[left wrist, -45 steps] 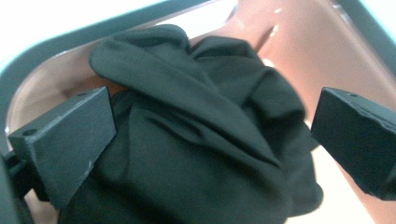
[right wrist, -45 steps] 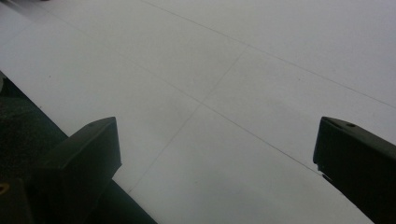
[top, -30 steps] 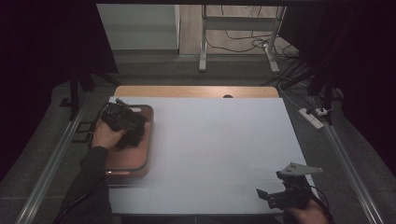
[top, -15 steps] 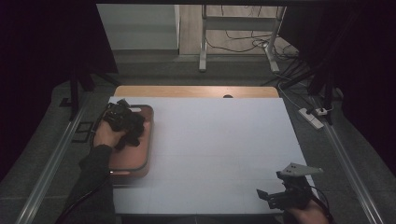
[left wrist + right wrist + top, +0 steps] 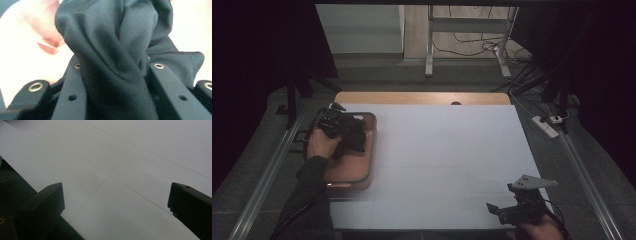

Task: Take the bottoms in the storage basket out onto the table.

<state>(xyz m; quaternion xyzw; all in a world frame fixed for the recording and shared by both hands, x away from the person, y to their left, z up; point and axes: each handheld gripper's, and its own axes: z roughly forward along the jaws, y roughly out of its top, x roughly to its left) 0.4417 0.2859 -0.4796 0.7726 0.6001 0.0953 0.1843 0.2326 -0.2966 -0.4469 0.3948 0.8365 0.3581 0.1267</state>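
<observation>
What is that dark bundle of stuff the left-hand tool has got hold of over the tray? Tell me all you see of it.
It is a black cloth, soft, matte and finely woven, bunched into thick folds with a stitched hem at one edge. The left gripper pinches it between its two black jaws. From above it is a crumpled dark heap over the far end of the reddish-brown tray, at the table's left side.

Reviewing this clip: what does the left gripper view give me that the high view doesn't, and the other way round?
The left gripper view alone shows the grasp up close: folds of dark cloth bunched between that gripper's two black fingers, over a pale surface.

The high view alone gives the layout: the orange-brown tray at the white table's left edge, the left gripper over it, and the right gripper open and empty at the near right corner.

Both show the dark cloth held at the left gripper.
</observation>
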